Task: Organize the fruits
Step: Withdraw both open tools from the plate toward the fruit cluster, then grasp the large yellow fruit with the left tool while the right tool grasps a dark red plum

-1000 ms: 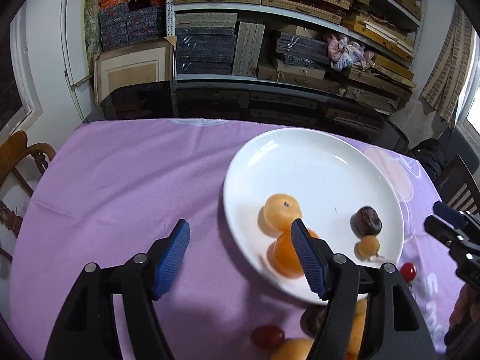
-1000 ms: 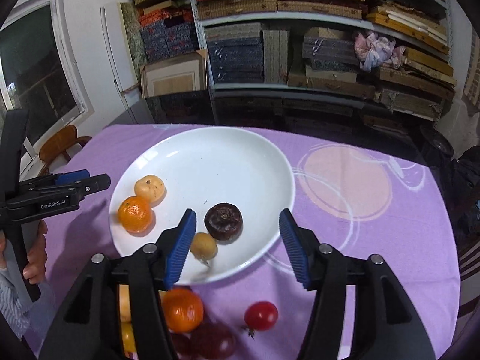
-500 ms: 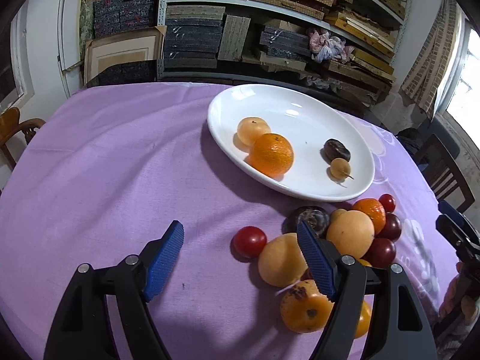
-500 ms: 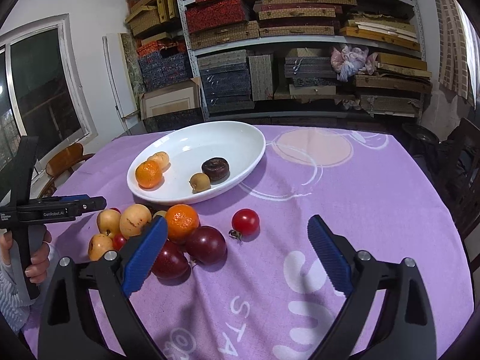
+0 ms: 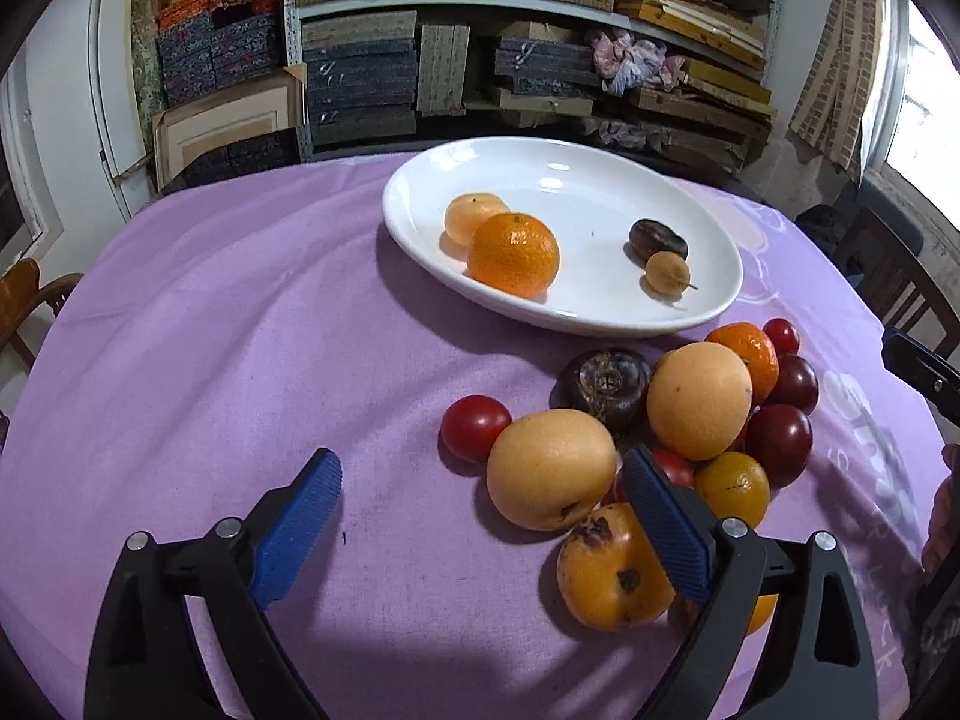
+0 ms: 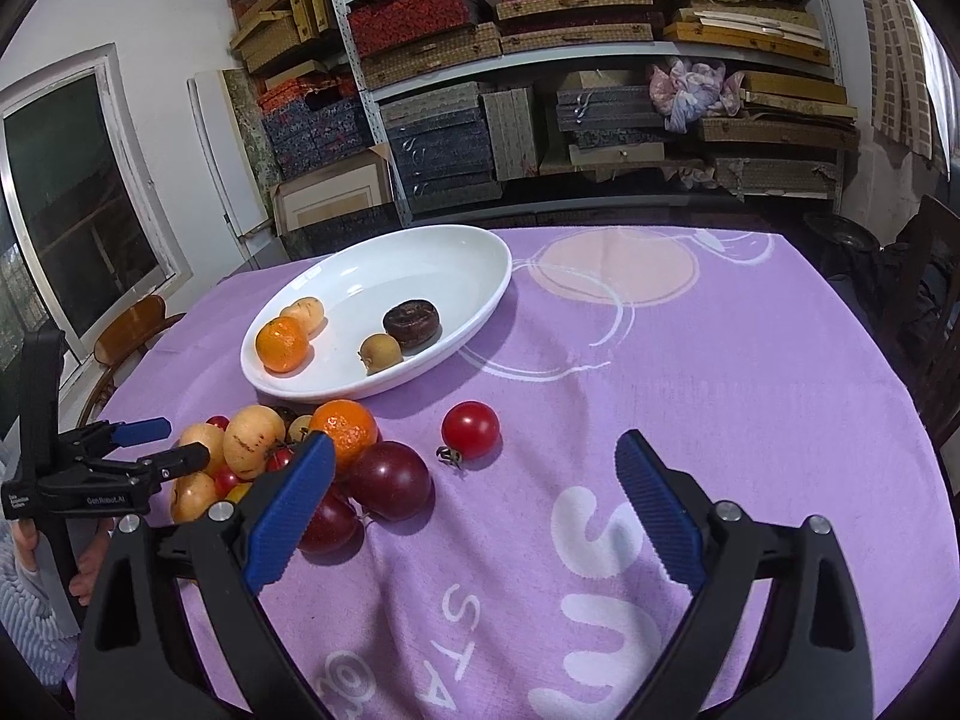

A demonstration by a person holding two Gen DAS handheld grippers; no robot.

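A white plate (image 5: pixel 708 252) (image 6: pixel 474 276) on the purple cloth holds an orange mandarin (image 5: pixel 513 252) (image 6: pixel 282 343), a pale yellow fruit (image 5: pixel 471 217), a dark brown fruit (image 5: pixel 657 238) (image 6: pixel 411 321) and a small tan fruit (image 5: pixel 667 273) (image 6: pixel 380 351). A pile of loose fruit (image 5: pixel 672 426) (image 6: pixel 282 450) lies in front of the plate. A single red tomato (image 6: pixel 470 429) lies apart. My left gripper (image 5: pixel 477 492) (image 6: pixel 156 444) is open and empty, just before the pile. My right gripper (image 6: pixel 474 480) is open and empty above the cloth.
Shelves of stacked boxes (image 6: pixel 540 90) stand behind the table. A wooden chair (image 6: pixel 129 330) stands at the left edge and a dark chair (image 5: pixel 888 276) at the right. The cloth carries white lettering (image 6: pixel 600 552) near my right gripper.
Both grippers have pulled back from over the plate toward the table's near edge. The loose fruit pile has come into full view. Both jaws stay open.
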